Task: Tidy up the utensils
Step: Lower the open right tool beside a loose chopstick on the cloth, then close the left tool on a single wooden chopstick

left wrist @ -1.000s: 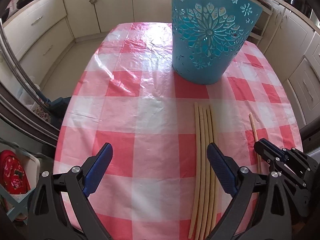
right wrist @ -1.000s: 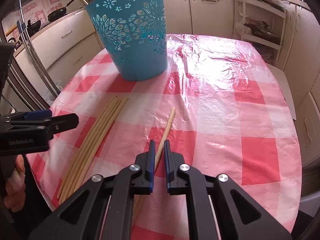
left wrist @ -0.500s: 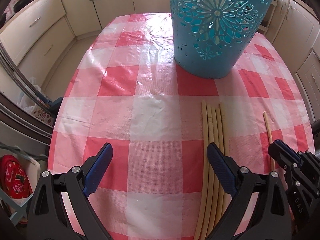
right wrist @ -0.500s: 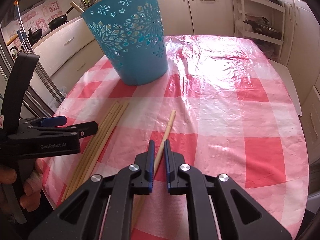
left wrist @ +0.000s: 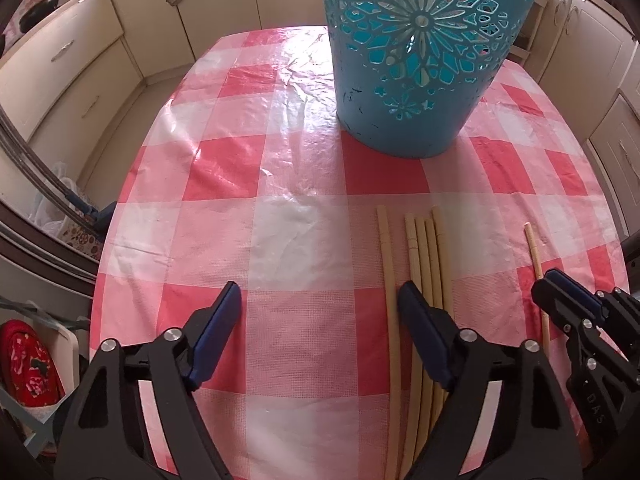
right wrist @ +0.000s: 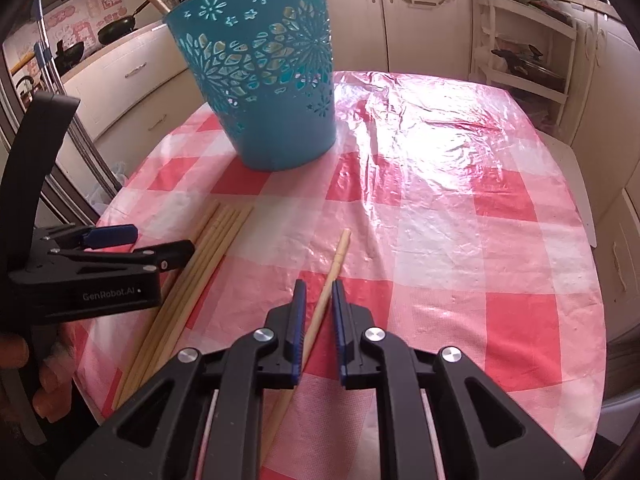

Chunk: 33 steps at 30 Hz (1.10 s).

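Several long wooden chopsticks lie side by side on the red-and-white checked tablecloth; they also show in the right wrist view. A single chopstick lies apart to their right, also seen in the left wrist view. A blue cut-out basket stands behind them, also seen in the right wrist view. My left gripper is open; its right finger rests over the bundle, the leftmost chopstick between the fingers. My right gripper straddles the single chopstick, jaws narrowly apart, not clamping it.
One stick end pokes out of the basket's top. Cream kitchen cabinets surround the table. A shelf rack stands at the back right. The table edge runs close below both grippers.
My left gripper moved forward and right, its right finger now over the bundle; the leftmost chopstick has separated from the others. My right gripper's jaws opened slightly around the single chopstick.
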### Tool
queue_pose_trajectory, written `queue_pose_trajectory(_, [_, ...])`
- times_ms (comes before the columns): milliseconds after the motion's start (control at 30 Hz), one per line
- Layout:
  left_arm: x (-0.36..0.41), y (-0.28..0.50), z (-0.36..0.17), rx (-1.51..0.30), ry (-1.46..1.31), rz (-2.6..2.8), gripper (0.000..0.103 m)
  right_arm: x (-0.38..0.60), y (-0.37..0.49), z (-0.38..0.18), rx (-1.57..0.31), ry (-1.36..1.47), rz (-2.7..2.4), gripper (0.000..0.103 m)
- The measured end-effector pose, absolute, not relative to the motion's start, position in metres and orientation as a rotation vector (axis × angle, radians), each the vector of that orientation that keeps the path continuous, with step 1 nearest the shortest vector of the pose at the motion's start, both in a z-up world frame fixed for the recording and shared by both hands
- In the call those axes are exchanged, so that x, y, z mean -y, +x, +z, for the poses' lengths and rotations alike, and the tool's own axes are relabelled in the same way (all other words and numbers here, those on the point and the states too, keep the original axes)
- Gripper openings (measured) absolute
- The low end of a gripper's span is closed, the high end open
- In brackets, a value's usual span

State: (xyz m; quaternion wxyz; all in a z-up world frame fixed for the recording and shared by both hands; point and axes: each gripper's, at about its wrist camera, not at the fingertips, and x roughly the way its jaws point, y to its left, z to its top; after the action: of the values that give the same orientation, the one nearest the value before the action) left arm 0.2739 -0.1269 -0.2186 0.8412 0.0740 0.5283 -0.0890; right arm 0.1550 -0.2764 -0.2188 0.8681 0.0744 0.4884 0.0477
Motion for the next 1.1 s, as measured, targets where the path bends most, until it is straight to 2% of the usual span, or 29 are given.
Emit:
queue_pose_trajectory(33, [0.128, 0.274, -0.218, -1.117, 0.156, -0.191, 0.068, 0.275, 0.156, -0.218, -1.03, 0.142, 0.105, 0.013])
queue_pose_trajectory(200, [0.131, 0.277, -0.218, -1.125, 0.157, -0.203, 0.067, 0.277, 0.166, -0.219, -1.066, 0.118, 0.098, 0.013])
queue_pose_trajectory(333, [0.135, 0.275, -0.218, -1.115, 0.163, -0.217, 0.061, 0.272, 0.177, -0.22, -1.093, 0.08, 0.148, 0.013])
queue_pose_trajectory(600, [0.138, 0.269, -0.219, -1.108, 0.164, -0.229, 0.058, 0.271, 0.174, -0.222, -1.066, 0.082, 0.159, 0.013])
queue_pose_trajectory(667, [0.139, 0.268, -0.218, -1.102, 0.17, -0.241, 0.047, 0.274, 0.173, -0.222, -1.059, 0.09, 0.15, 0.01])
queue_pose_trajectory(733, [0.139, 0.268, -0.217, -1.103, 0.172, -0.254, 0.027, 0.278, 0.172, -0.222, -1.054, 0.107, 0.143, 0.01])
queue_pose_trajectory(833, [0.14, 0.269, -0.217, -1.117, 0.154, -0.282, 0.006, 0.278, 0.172, -0.223, -1.036, 0.107, 0.141, 0.01])
queue_pose_trajectory(1100, [0.137, 0.257, -0.209, -1.117, 0.151, -0.307, 0.005, 0.275, 0.169, -0.225, -1.008, 0.09, 0.137, 0.01])
